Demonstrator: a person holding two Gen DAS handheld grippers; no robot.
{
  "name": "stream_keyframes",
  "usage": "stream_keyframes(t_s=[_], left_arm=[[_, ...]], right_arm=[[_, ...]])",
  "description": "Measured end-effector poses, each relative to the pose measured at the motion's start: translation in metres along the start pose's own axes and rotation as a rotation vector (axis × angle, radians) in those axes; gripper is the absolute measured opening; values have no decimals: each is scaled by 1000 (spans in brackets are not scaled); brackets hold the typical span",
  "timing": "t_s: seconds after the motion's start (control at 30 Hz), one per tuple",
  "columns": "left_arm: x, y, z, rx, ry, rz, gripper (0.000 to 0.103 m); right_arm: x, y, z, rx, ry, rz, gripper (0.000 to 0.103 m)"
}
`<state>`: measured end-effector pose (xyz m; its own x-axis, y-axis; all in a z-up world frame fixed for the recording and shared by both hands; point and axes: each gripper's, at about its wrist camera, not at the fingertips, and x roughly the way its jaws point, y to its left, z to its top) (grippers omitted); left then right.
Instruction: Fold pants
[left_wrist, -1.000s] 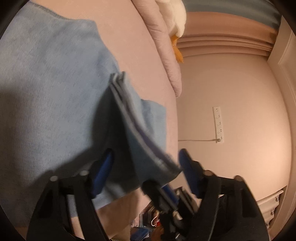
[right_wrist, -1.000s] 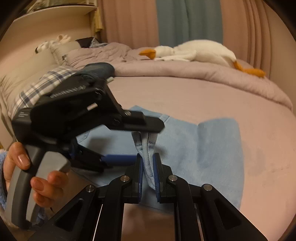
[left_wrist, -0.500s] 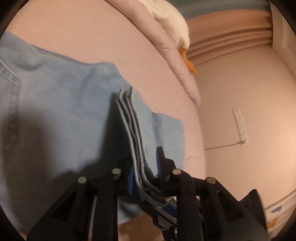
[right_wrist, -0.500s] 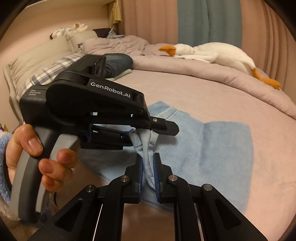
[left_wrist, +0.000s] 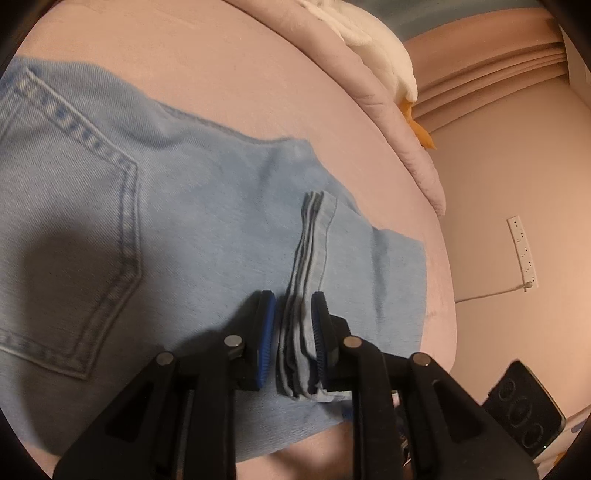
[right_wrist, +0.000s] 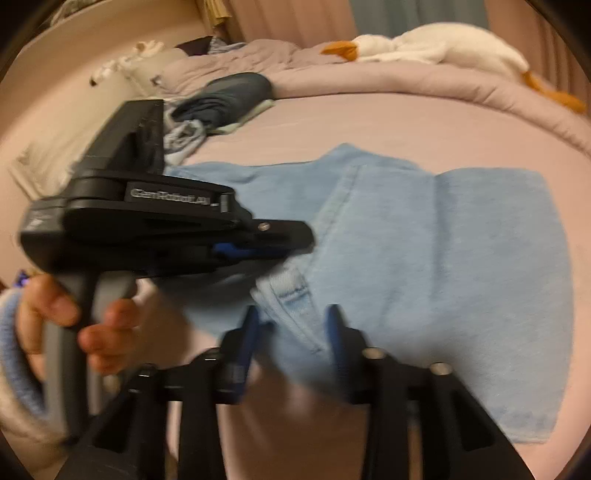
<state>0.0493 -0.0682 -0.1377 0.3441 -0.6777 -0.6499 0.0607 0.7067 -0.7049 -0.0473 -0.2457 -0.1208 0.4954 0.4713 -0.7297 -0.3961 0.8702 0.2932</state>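
Light blue denim pants (left_wrist: 155, 229) lie partly folded on the pink bed, back pocket at the left. My left gripper (left_wrist: 293, 332) is shut on the stacked layered hem edge (left_wrist: 310, 251) of the pants, fabric pinched between its blue pads. In the right wrist view the pants (right_wrist: 461, 266) spread flat across the bed. My right gripper (right_wrist: 291, 332) is open, its blue pads apart on either side of a fabric edge (right_wrist: 291, 295) that lies loose between them. The left gripper's black body (right_wrist: 159, 221) sits just left, held by a hand.
A white plush goose (right_wrist: 436, 44) lies on the rolled pink quilt (right_wrist: 406, 81) at the far side. Dark folded clothes (right_wrist: 225, 96) sit at the back left. A wall power strip (left_wrist: 522, 251) and a dark device (left_wrist: 524, 410) are beyond the bed edge.
My left gripper closed on the stacked hem. My right gripper, shut on that hem before, has opened and let it go. The fabric has dropped lower toward the bed.
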Motion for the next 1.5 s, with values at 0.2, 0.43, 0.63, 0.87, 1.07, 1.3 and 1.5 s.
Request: stream_keyframes(t_s=[0.2,0.43,0.63,0.87,1.07,1.3,1.5], left_arm=[[1,-28,0,83,-3,-45,19],[25,-60,-25,271,79,12,19],[31,-52,-43,343,118,114,18],[26,-45,-47,341,102,110,17],[27,-47,-48,340,100,103,17],[20,-43,-53,339,98,91,17],[18,-40,-52,331,100,83,17]], right_arm=[[-32,2,-5,0,-31,163,50],[-55,-73,-6,277,-104,-103,49],[-47,-102,-8,343,-84,-201,34],[-43,-108,16,336,-61,-230,32],[-35,-125,46,311,-98,-296,32],[-3,-148,52,361,28,-333,31],[-14,-146,45,364,20,-307,31]])
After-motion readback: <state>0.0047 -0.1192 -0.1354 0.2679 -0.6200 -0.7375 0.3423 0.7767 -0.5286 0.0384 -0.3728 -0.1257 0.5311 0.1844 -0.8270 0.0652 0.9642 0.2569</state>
